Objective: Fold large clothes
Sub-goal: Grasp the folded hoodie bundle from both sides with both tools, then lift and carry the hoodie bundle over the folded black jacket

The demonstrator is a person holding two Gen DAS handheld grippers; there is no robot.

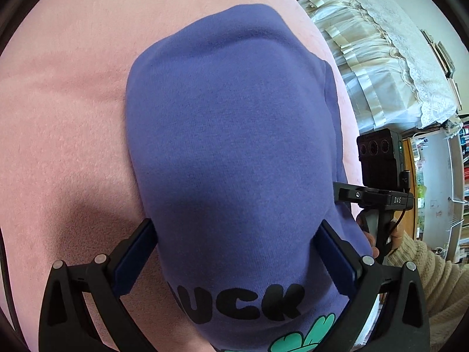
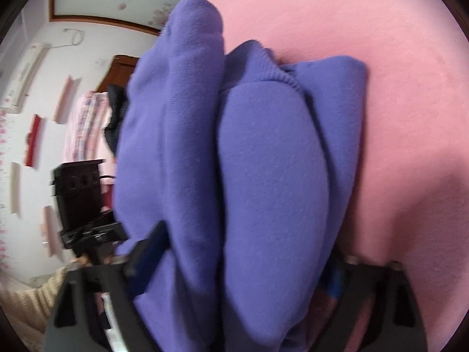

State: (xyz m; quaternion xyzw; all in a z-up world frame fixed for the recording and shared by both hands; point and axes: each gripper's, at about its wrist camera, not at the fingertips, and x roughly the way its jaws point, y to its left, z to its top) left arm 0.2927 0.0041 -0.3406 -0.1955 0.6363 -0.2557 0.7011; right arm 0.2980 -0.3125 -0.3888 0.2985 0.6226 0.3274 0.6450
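A purple sweatshirt (image 1: 231,135) with black letters and a green print lies folded on a pink blanket (image 1: 64,94). My left gripper (image 1: 234,252) has its jaws wide apart, one finger on each side of the folded cloth, which bulges up between them. In the right wrist view the same sweatshirt (image 2: 263,176) shows as several thick folds with a ribbed hem on top. My right gripper (image 2: 249,252) also stands wide, its fingers at either side of the bundle. The right fingertip is hidden by cloth.
The pink blanket (image 2: 395,88) covers the bed. The other gripper and a hand in a cream sleeve show at the right of the left wrist view (image 1: 378,176). White curtains (image 1: 366,44) and shelves lie beyond the bed edge.
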